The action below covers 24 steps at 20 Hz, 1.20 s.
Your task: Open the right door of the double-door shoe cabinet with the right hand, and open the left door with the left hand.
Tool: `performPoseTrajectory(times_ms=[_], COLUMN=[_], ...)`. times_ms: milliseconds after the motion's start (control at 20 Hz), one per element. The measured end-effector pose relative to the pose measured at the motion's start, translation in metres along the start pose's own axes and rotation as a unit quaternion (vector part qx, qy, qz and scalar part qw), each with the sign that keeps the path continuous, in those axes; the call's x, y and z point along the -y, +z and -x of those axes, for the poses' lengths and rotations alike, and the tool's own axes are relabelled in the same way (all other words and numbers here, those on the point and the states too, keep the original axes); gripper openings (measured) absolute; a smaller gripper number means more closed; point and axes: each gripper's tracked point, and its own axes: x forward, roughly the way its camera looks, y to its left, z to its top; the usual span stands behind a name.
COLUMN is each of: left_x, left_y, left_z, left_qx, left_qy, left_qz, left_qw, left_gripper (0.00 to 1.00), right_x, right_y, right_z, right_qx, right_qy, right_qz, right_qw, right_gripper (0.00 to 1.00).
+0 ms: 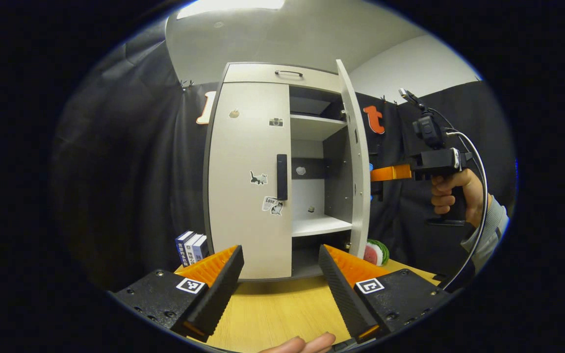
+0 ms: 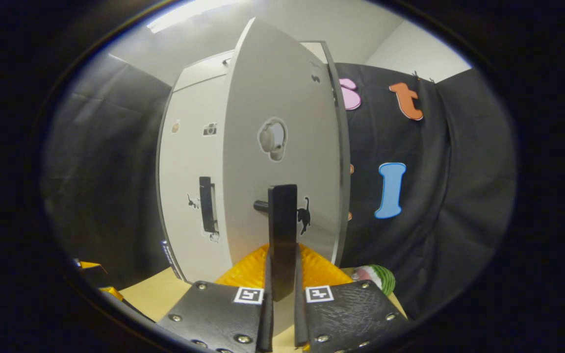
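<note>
The shoe cabinet (image 1: 243, 196) stands upright on the wooden surface (image 1: 272, 314), its back close to the dark cloth wall. Its left door (image 1: 243, 147) is closed flat, with a dark vertical handle (image 1: 282, 176) near its inner edge and small stickers scattered over its face. The right door (image 2: 277, 162) is swung out wide, so the left gripper view looks past its edge at the pale shelves (image 1: 319, 224) inside. In the right gripper view the right tongs (image 2: 282, 274) are closed on the right door's handle (image 2: 282, 230), a dark upright bar pinched between both fingers. In the left gripper view the same tool is seen farther off beyond the open door, carried by a hand (image 1: 451, 193). The left tongs (image 1: 280, 284) hang wide open and hold nothing, facing the cabinet front above the surface. A few small boxes (image 1: 192, 247) stand just beside the cabinet's left lower corner, and a round watermelon-patterned thing (image 1: 376, 252) lies near its right lower corner.
</note>
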Motion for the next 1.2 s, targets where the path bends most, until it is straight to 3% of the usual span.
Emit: performPoseTrajectory(times_ms=[600,650,850,1050,1150,1200], left_x=[-0.057,-0.06,-0.066,-0.068,-0.07,-0.07], left_y=[-0.007,-0.009,-0.021,-0.031,-0.032,-0.032], left_z=[0.0,0.0,-0.006,-0.016,-0.016,-0.018], left_qx=[-0.001,-0.002,-0.014,-0.027,-0.03,-0.031], left_qy=[0.055,0.057,0.06,0.061,0.068,0.069], left_qz=[0.002,0.003,0.003,0.005,0.004,0.005], left_qw=[0.998,0.998,0.998,0.998,0.997,0.997], left_gripper=[0.96,0.93,0.96,0.96,0.96,0.96], right_x=[0.012,0.015,0.033,0.073,0.098,0.103], right_y=[0.002,0.003,0.005,0.01,0.008,0.006], right_z=[0.006,0.006,0.011,0.018,0.017,0.017], right_qx=[0.023,0.024,0.035,0.041,0.04,0.037], right_qy=[-0.007,-0.011,-0.032,-0.083,-0.087,-0.079], right_qz=[0.01,0.009,0.018,0.024,0.0,-0.01], right_qw=[1.0,1.0,0.999,0.995,0.995,0.996], right_gripper=[0.17,0.17,0.16,0.17,0.03,0.02])
